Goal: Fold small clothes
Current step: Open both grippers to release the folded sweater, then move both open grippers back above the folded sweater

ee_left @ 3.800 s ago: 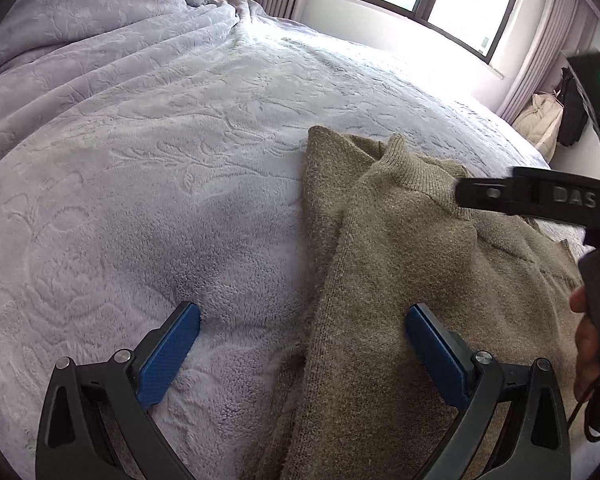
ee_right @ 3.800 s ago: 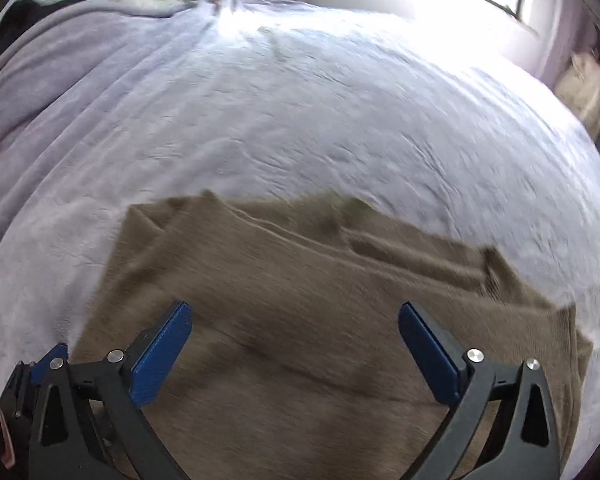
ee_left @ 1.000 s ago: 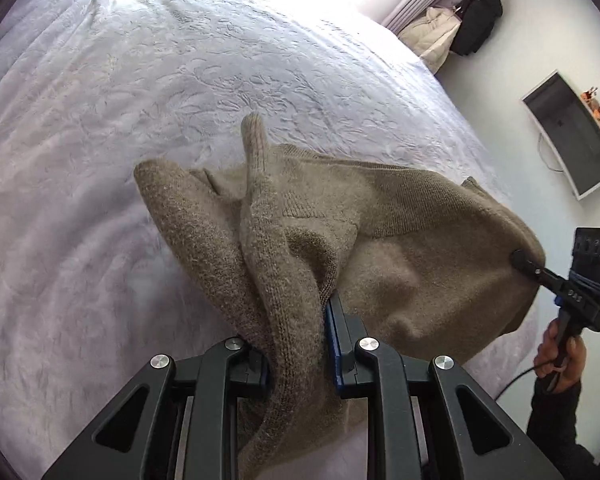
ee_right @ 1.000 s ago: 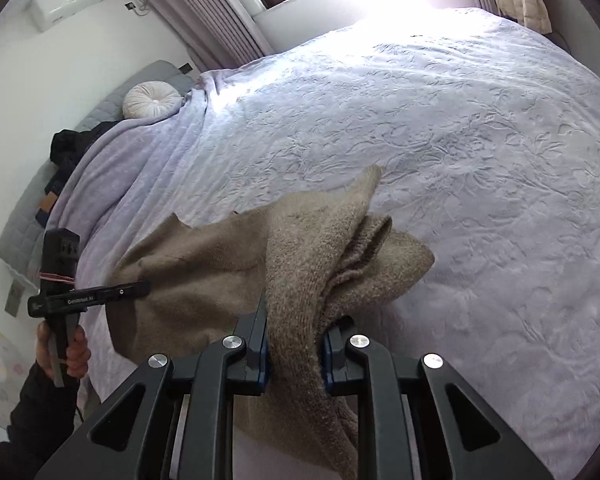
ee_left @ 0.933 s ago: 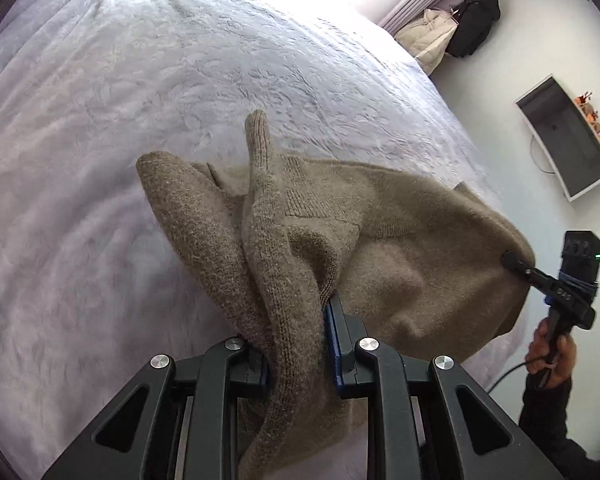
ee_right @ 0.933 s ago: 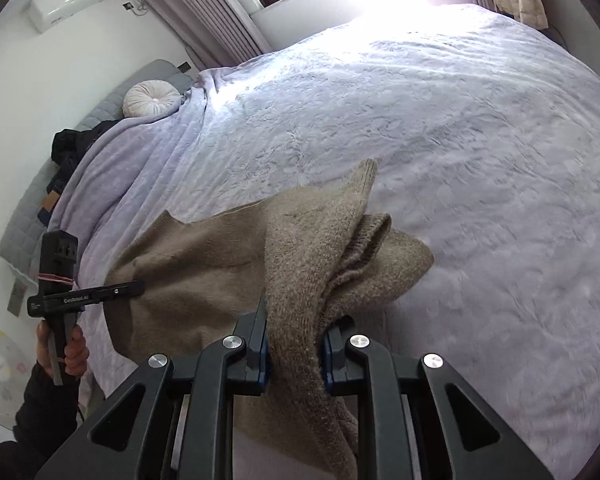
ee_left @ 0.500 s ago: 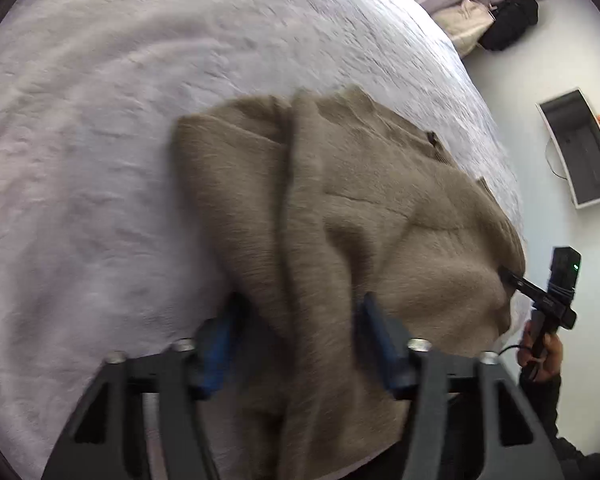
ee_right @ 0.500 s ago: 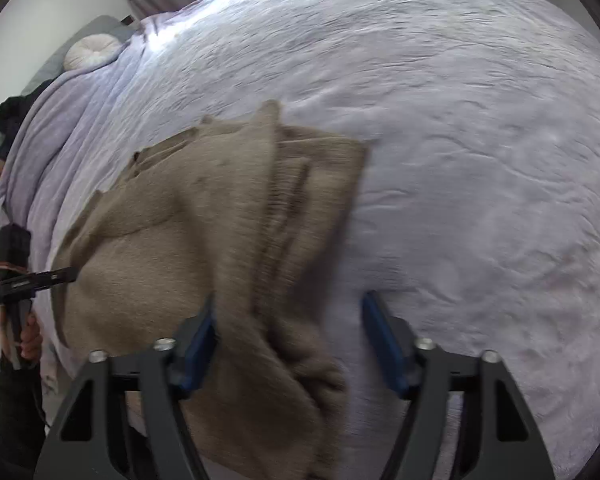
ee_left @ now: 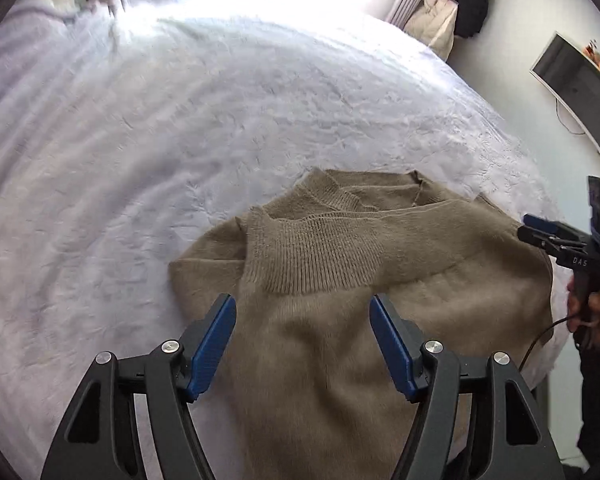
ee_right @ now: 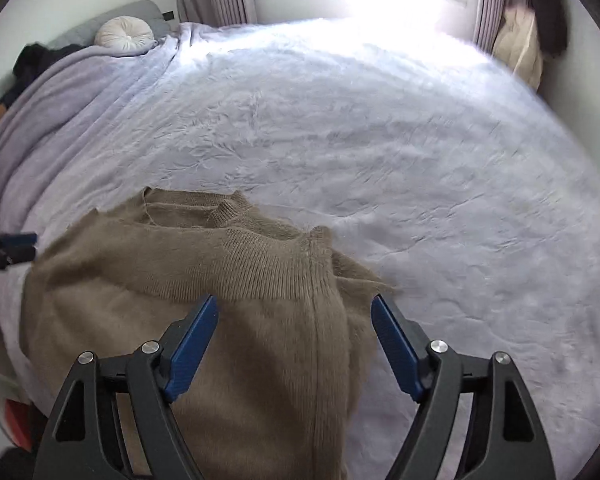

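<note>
Both grippers gape, jaws just opened, gripping nothing: the folded tan knitted sweater (ee_left: 340, 280) lies on the bed directly beneath the left gripper (ee_left: 303, 338) and right gripper (ee_right: 294, 340). Its long axis seems to run between them, each over one end, neither clearly nearer.

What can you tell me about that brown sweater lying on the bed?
The sweater is a fuzzy tan-brown knit with ribbed bands at its edges. It lies folded over itself on the pale lilac bedspread, near its front edge, with a ribbed band across the top layer. Nothing grips it: the left gripper and right gripper hover over it, jaws just opened.
</note>
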The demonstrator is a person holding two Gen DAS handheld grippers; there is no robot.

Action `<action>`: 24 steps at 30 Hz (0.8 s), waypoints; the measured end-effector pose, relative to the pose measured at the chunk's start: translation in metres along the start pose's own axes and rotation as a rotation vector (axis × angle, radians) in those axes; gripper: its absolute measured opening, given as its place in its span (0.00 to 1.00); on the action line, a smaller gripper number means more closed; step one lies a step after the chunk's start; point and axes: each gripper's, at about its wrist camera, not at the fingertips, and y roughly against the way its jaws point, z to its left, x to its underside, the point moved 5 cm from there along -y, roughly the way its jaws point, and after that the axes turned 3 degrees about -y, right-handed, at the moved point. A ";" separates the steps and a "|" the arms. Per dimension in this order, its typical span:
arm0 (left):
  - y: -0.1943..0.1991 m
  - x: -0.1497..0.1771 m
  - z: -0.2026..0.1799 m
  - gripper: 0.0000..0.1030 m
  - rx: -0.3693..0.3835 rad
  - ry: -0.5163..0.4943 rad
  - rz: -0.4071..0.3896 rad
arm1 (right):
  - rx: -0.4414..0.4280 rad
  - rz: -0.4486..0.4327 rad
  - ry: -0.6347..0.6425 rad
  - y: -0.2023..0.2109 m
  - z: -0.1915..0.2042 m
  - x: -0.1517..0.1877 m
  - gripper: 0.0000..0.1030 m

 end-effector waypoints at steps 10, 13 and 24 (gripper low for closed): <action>-0.025 -0.015 0.012 0.19 -0.014 0.058 -0.072 | -0.018 -0.134 0.118 -0.005 0.025 -0.017 0.09; -0.060 -0.007 0.028 0.19 -0.180 0.047 0.094 | 0.038 0.008 0.054 -0.037 0.003 -0.019 0.10; -0.011 0.022 0.043 0.99 -0.044 0.111 0.021 | -0.315 0.087 -0.374 -0.038 -0.080 -0.009 0.92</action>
